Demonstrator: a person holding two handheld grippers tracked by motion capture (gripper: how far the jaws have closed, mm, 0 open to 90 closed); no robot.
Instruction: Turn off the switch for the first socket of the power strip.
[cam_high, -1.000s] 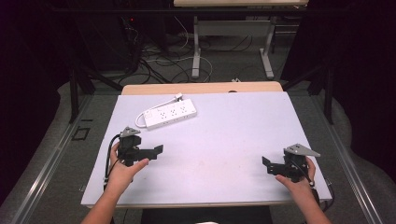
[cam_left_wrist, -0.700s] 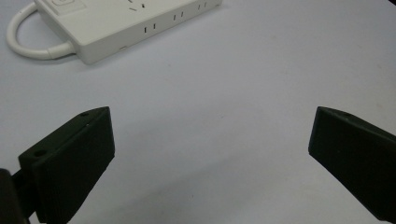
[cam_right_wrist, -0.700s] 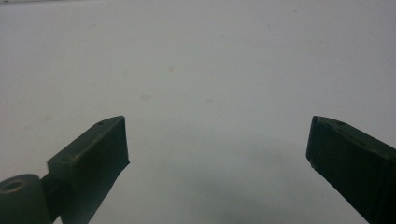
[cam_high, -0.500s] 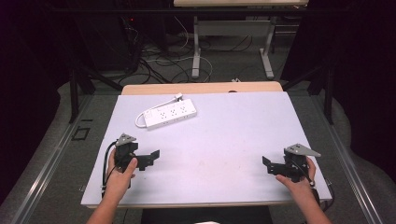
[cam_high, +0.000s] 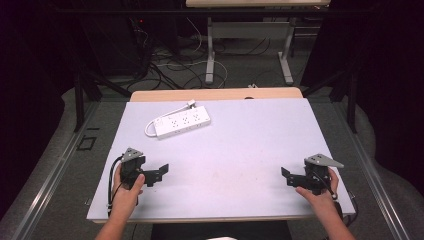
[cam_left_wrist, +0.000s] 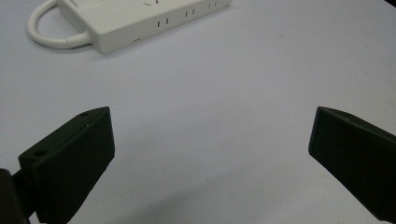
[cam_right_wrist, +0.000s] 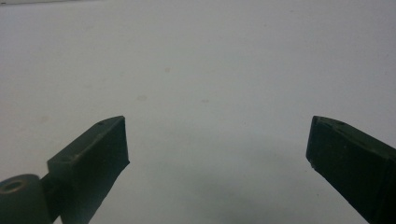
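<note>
A white power strip (cam_high: 182, 121) with a looped white cord lies flat on the pale table top (cam_high: 240, 140), toward its far left. In the left gripper view the power strip (cam_left_wrist: 140, 18) sits ahead of the jaws, apart from them. My left gripper (cam_high: 159, 174) rests low at the near left of the table, held by a hand, its jaws wide apart with nothing between them. My left gripper (cam_left_wrist: 210, 140) faces bare table. My right gripper (cam_high: 286, 176) sits at the near right, also in a hand. My right gripper (cam_right_wrist: 217, 140) is open over bare table.
The table's near edge (cam_high: 215, 219) runs just behind both hands. Beyond the far edge stand a metal desk frame (cam_high: 247, 45) and loose cables (cam_high: 170, 65) on the floor. Dark curtains close off both sides.
My left gripper has drawn back toward the near edge of the table, farther from the power strip. The right gripper has stayed put.
</note>
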